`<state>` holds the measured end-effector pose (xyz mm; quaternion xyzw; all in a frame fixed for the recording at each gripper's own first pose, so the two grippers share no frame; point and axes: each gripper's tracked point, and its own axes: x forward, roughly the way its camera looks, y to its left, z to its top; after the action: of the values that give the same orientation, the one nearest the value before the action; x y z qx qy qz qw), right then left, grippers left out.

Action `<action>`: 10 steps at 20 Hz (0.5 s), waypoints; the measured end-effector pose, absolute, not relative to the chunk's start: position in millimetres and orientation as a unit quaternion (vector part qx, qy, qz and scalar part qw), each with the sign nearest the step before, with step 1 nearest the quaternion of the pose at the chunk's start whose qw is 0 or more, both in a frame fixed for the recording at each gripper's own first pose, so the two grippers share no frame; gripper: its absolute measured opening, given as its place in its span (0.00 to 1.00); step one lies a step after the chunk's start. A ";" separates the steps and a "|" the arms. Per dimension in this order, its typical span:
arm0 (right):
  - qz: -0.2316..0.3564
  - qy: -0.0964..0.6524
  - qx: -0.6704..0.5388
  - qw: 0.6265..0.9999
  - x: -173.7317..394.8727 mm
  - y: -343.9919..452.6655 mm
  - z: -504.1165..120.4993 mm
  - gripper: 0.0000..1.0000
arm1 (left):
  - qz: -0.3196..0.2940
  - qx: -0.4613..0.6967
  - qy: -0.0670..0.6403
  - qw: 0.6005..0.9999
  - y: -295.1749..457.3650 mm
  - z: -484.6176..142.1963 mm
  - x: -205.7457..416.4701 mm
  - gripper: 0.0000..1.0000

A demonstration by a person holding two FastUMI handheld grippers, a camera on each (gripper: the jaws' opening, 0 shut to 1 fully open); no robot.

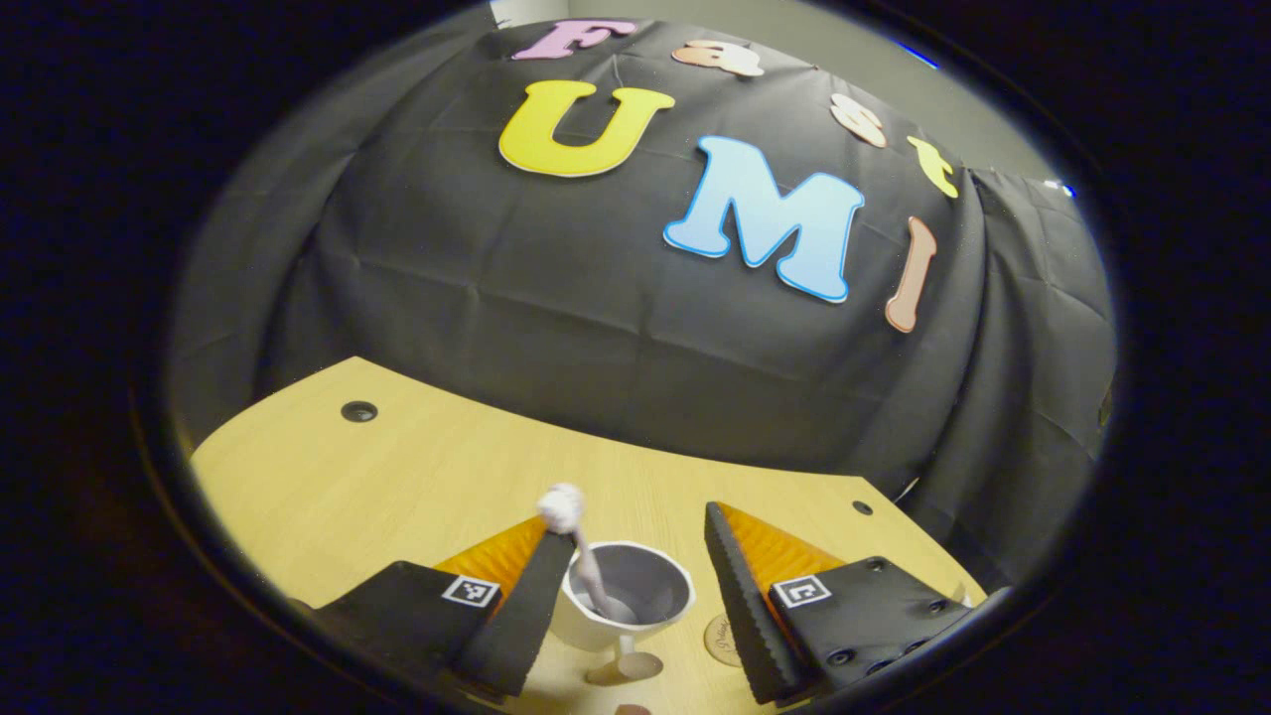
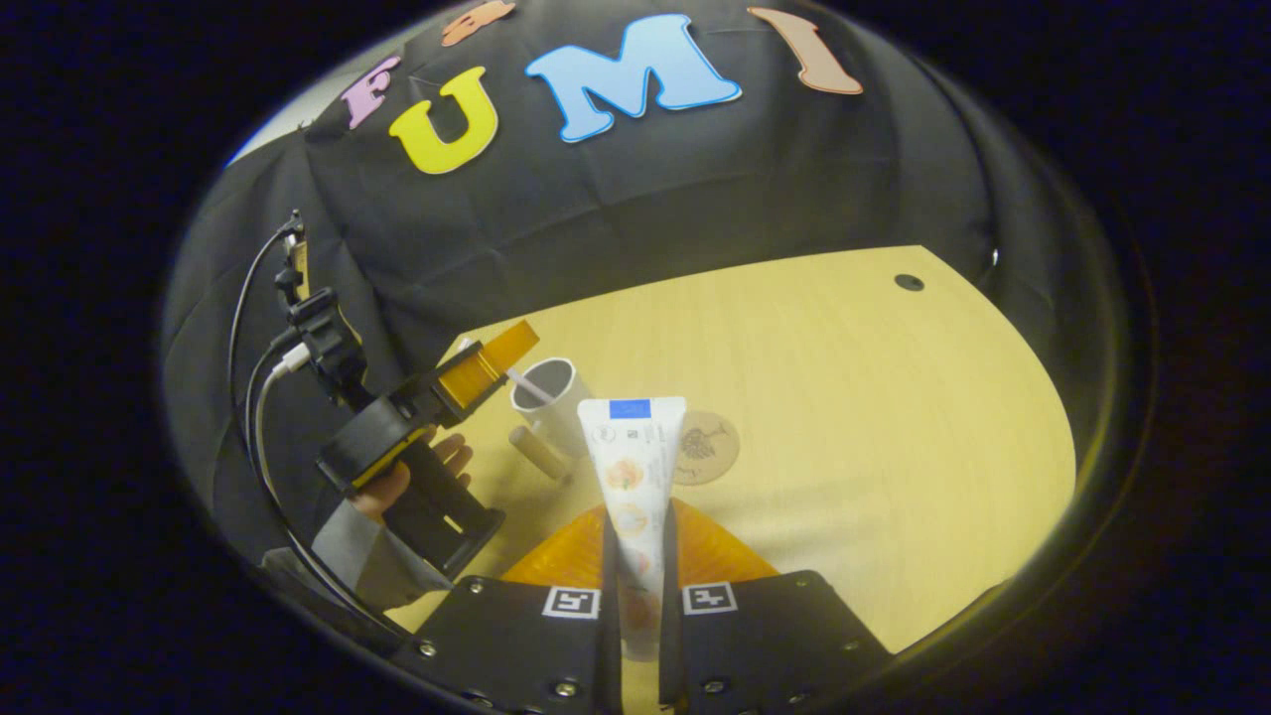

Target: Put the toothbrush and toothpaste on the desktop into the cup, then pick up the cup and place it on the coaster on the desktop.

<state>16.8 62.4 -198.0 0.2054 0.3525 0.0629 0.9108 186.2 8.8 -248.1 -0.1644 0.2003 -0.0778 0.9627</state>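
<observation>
A white cup (image 1: 635,608) with a wooden handle (image 1: 628,665) stands on the desk between the fingers of my left gripper (image 1: 631,521), which is open. A toothbrush (image 1: 576,541) stands in the cup, its white head leaning beside the left fingertip. The round coaster (image 1: 719,641) peeks out by the right finger. In the right gripper view, my right gripper (image 2: 635,516) is shut on a white toothpaste tube (image 2: 632,447) that points upward, above the desk. Beyond it are the cup (image 2: 551,397), the coaster (image 2: 703,447) to its right, and the left gripper (image 2: 501,362) held by a hand (image 2: 397,487).
The pale wooden desk (image 2: 844,417) stretches to the right of the coaster, with small cable holes (image 2: 908,282) (image 1: 358,410) near its back edge. Black cloth closes off the back. Cables (image 2: 253,397) trail from the left gripper.
</observation>
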 end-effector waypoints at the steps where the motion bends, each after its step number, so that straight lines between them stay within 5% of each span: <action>1: 0.071 0.347 0.205 0.912 23.7 67.3 -195.8 0.16 | -0.073 -0.163 0.202 0.963 11.9 -247.1 182.8 0.85; 10: 0.114 0.274 0.210 0.932 103.3 102.4 -164.2 0.15 | -0.064 -0.135 0.239 0.959 38.6 -246.3 153.8 0.94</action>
<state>103.3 102.4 -164.2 0.2097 0.2743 0.1138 0.9316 153.8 38.6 -246.3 -0.1347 0.2394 -0.0642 0.9594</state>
